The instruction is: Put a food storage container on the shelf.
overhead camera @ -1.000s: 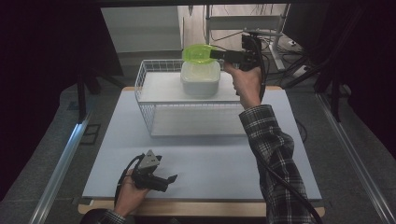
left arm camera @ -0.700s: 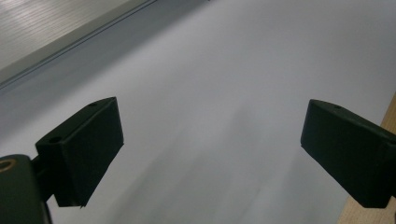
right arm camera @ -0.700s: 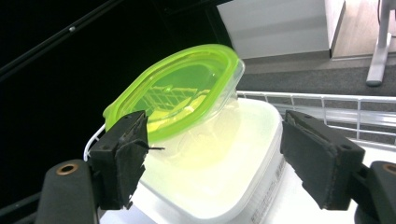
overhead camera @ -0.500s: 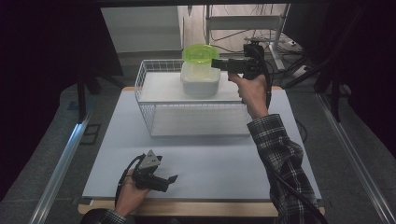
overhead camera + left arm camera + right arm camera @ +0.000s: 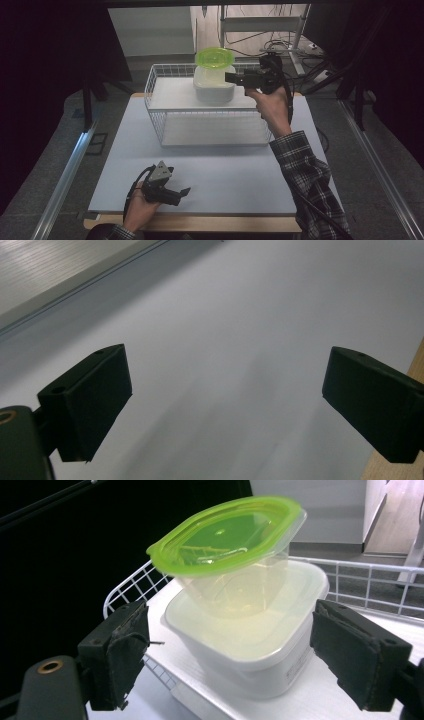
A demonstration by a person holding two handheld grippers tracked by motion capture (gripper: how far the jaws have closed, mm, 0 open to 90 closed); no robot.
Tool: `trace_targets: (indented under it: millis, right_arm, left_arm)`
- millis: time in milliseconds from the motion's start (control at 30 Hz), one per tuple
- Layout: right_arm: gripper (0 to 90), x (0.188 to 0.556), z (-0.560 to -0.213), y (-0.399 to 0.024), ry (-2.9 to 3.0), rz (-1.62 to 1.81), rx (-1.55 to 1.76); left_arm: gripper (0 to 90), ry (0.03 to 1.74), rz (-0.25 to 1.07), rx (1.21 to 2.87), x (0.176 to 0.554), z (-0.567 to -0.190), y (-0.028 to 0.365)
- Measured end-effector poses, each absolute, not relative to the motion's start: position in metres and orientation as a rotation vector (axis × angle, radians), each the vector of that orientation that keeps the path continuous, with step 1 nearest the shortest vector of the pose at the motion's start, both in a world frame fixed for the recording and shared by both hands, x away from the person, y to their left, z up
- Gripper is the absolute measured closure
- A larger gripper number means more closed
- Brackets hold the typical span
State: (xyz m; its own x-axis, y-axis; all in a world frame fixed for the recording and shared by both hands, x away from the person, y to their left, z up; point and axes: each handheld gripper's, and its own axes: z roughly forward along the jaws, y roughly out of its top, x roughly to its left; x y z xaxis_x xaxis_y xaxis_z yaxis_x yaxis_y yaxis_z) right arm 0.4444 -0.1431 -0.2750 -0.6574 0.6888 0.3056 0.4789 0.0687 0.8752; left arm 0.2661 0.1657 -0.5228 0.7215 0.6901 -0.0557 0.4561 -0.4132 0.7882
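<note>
- Right gripper (image 5: 230,77) held level beside the green-lidded container (image 5: 215,58); jaws have just been opening, spread, nothing between the pads.
- Container sits tilted on a white lidded tub (image 5: 214,87), on a white board across the wire basket (image 5: 165,135).
- Left gripper (image 5: 186,191) spread wide, low over the pale tabletop (image 5: 240,175).
- Dark surroundings; cables and metal rack behind.

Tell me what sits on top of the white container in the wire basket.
A clear tub with a green lid sits tilted on the white container. The tub looks empty. The white container's inside is hidden under its lid.
</note>
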Motion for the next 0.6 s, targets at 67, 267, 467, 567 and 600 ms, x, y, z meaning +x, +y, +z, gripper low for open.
trace_targets:
  millis: [67,267,467,567,600]
  right_arm:
    - [15.8,0.442,-0.277,-0.144,2.151,1.644,1.180]
    - [11.9,0.432,-0.284,-0.147,2.182,1.628,1.145]
    - [7.3,0.420,-0.297,-0.150,2.204,1.579,1.082]
    - [5.7,0.415,-0.303,-0.151,2.223,1.562,1.054]
    - [5.2,0.413,-0.306,-0.152,2.228,1.559,1.041]
  left_arm:
    - [5.3,0.865,0.356,2.081,0.266,-0.523,0.166]
    - [5.2,0.864,0.357,2.079,0.266,-0.523,0.166]
    - [5.1,0.863,0.357,2.079,0.266,-0.523,0.165]
    - [5.1,0.863,0.358,2.081,0.266,-0.523,0.165]
    - [5.1,0.863,0.358,2.080,0.266,-0.523,0.165]
